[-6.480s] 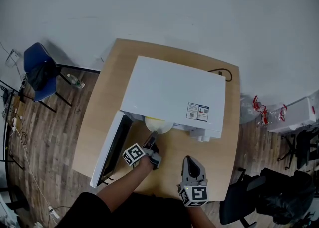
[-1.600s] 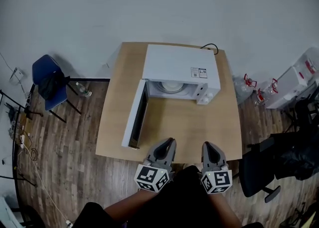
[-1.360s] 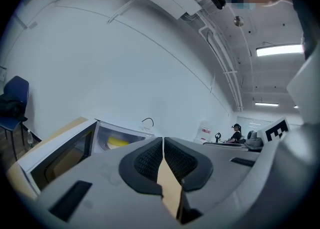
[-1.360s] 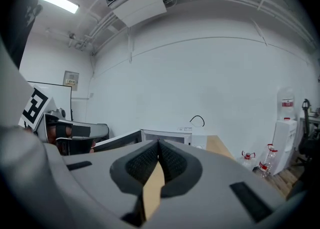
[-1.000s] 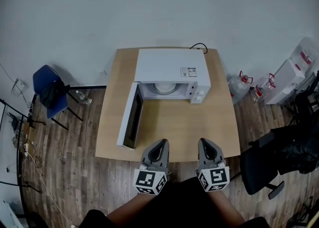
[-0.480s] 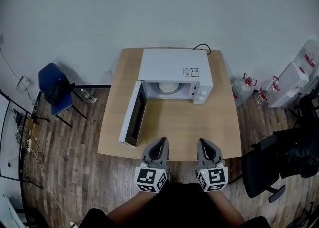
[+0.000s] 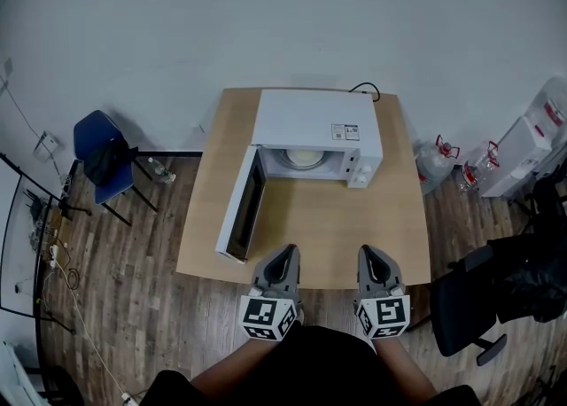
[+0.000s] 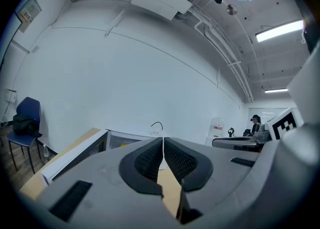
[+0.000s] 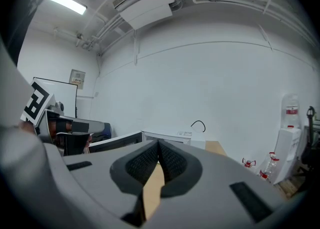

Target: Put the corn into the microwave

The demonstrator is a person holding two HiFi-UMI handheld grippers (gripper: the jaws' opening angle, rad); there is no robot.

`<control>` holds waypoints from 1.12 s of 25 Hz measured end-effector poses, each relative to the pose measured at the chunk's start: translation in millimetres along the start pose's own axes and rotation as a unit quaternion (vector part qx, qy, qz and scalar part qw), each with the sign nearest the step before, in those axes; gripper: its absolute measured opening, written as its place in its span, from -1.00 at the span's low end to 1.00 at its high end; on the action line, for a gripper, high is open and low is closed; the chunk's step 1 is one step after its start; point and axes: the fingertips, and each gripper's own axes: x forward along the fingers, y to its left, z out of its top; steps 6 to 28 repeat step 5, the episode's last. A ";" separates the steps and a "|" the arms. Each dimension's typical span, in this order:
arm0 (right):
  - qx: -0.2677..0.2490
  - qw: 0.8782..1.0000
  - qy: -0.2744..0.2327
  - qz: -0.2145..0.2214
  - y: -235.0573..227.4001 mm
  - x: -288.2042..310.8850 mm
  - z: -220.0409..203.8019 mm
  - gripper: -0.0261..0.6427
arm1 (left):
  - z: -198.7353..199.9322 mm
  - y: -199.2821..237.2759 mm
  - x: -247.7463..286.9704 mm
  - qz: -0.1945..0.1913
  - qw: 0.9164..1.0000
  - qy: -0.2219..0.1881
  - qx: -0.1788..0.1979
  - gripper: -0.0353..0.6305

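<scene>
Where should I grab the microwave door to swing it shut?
Probably its free end, the edge nearest you. The microwave door stands wide open, hinged at the left front corner of the microwave, so the edge farthest from the hinge sticks out unblocked. Come from the near side with the left gripper, which is closest.

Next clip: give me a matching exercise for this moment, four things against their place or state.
Things:
1. microwave door
2. left gripper
3. blue chair
4. plate

Place or state:
A. inside the microwave
B. shut, nothing held
C. swung open
D. on the floor, left of the table

Pairs: 1-C, 2-B, 3-D, 4-A
</scene>
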 end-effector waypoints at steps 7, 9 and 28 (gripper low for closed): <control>-0.008 1.000 0.001 0.004 6.2 3.7 0.7 -0.74 | 1.4 2.5 3.3 -0.004 1.000 0.000 0.003 -0.83; -0.008 1.000 0.001 0.004 6.2 3.7 0.7 -0.74 | 1.4 2.5 3.3 -0.004 1.000 0.000 0.003 -0.83; -0.008 1.000 0.001 0.004 6.2 3.7 0.7 -0.74 | 1.4 2.5 3.3 -0.004 1.000 0.000 0.003 -0.83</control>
